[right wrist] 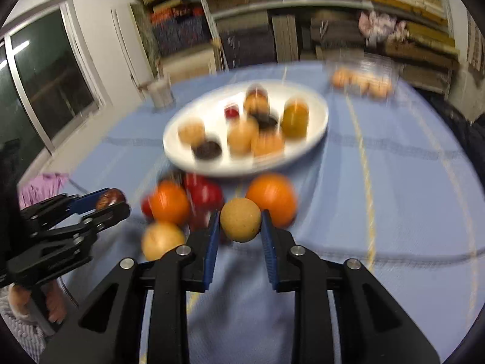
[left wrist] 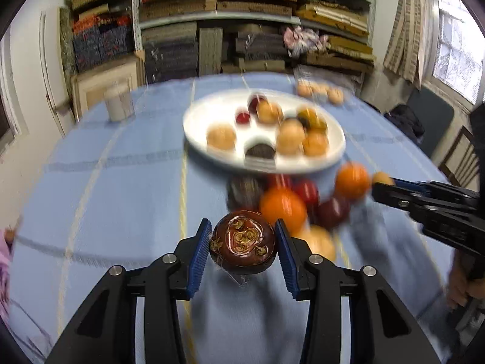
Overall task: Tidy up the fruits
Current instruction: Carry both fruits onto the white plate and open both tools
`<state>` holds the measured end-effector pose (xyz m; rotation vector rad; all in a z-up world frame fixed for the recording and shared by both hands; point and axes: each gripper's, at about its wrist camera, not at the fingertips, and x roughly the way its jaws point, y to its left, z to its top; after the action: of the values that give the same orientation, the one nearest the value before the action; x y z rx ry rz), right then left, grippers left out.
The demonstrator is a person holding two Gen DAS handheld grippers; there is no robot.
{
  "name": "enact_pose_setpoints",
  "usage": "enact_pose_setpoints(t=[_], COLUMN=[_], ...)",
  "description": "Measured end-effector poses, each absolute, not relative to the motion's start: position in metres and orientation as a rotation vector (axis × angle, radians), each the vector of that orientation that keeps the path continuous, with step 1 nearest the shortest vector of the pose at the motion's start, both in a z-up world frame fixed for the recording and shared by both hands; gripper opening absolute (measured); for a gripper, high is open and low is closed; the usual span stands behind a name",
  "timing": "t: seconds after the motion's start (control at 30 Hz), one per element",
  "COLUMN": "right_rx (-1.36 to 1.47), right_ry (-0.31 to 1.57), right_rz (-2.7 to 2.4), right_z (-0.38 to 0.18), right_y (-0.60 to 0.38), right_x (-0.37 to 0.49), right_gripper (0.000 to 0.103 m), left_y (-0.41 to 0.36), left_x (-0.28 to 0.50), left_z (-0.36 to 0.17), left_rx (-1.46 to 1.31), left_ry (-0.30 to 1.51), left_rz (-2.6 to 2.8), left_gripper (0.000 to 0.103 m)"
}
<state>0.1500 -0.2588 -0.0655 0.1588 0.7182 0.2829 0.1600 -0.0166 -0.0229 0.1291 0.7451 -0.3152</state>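
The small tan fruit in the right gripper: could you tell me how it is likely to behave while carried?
The tan fruit looks round, so it would probably roll if released. The right gripper pinches only its sides, so it might slip. Its matte skin likely aids grip.

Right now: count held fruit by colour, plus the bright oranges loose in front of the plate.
Dark brown fruit, in left gripper: 1
Tan fruit, in right gripper: 1
Bright oranges, loose in front of white plate: 2
Total: 4
Red fruit in the pile: too blurred to count.
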Motion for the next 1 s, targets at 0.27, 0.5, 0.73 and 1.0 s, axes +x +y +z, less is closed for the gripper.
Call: enact_pose_setpoints(t=[0.27,0.5,0.73,1.0], right_rx=[0.18,0.191,0.185,0.171], right_ry=[0.586,0.688,0.724,0.687], right_rz=[0.257,0.245,0.209,0.208], right_z=[0.006,-0.034,-0.059,-0.052], right_y=[-0.268,-0.25,-0.251,-0.248], right_x=[0.213,0.292,0.317,0.306], right_gripper=[0.026,0.026,0.028,0.054], left_y=[-0.047,-0.074,-0.07,-0.072], left_x=[0.251,0.299,0.317,0.31], left_z=[0.019,-0.005,-0.027,-0.025], left_rx=[0.087,0.13,0.121,0.142], left_ry=[0.691,0.714,0.748,0.71], left_rz=[-0.288,-0.256,-0.259,-0.243], left_gripper=[0.043,0.043,0.043,0.062])
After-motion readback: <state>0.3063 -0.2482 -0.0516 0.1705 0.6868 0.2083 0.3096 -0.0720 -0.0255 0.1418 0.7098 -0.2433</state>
